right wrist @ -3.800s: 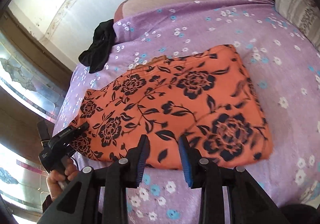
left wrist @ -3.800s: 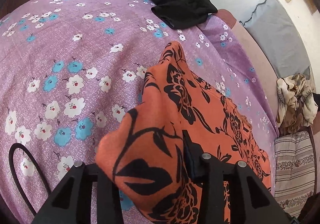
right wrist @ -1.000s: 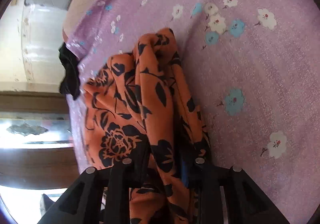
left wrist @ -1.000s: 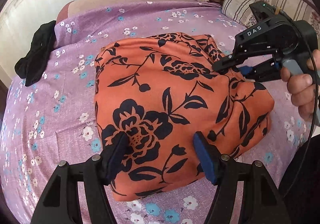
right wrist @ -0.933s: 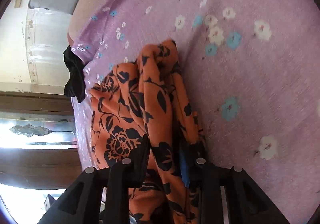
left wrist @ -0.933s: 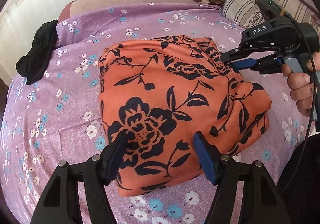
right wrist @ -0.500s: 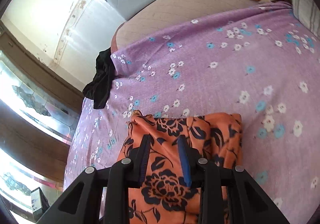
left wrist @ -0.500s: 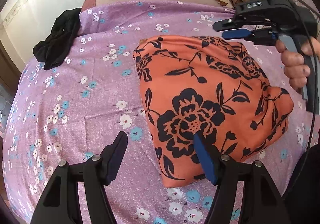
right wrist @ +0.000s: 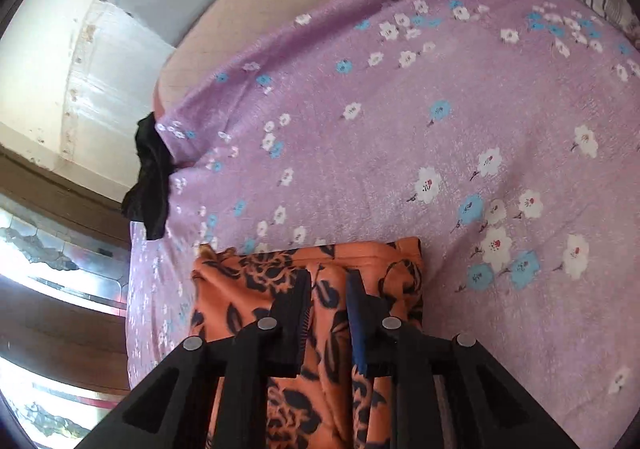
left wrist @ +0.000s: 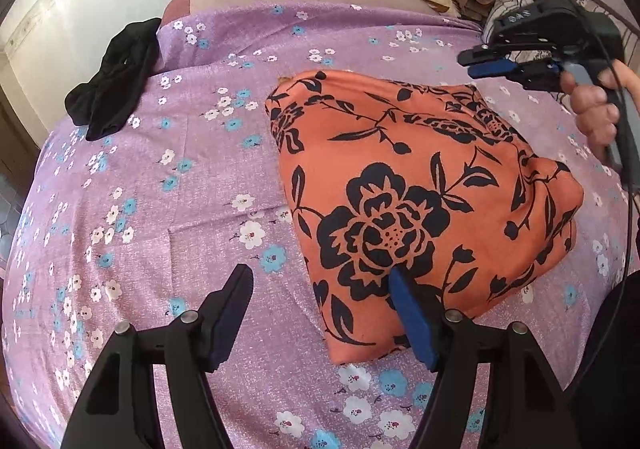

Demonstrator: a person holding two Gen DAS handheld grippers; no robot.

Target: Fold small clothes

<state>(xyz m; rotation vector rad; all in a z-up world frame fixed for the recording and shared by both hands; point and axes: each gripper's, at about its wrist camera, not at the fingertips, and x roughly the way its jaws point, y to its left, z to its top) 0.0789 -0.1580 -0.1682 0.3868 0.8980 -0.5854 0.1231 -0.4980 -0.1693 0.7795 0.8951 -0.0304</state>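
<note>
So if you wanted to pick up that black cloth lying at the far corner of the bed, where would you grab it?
Probably the black cloth's raised, bunched middle, coming from above with jaws across its narrow width. It lies crumpled in a long strip on the bedsheet, so the humped folds give the fingers something to pinch; the flat ends would slip.

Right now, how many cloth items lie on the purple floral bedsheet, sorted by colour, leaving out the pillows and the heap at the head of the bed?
Orange, black-flowered folded garment: 1
Black crumpled garment, at the sheet's far left edge: 1
Total: 2
Both lie on the purple floral bedsheet, apart from each other.
</note>
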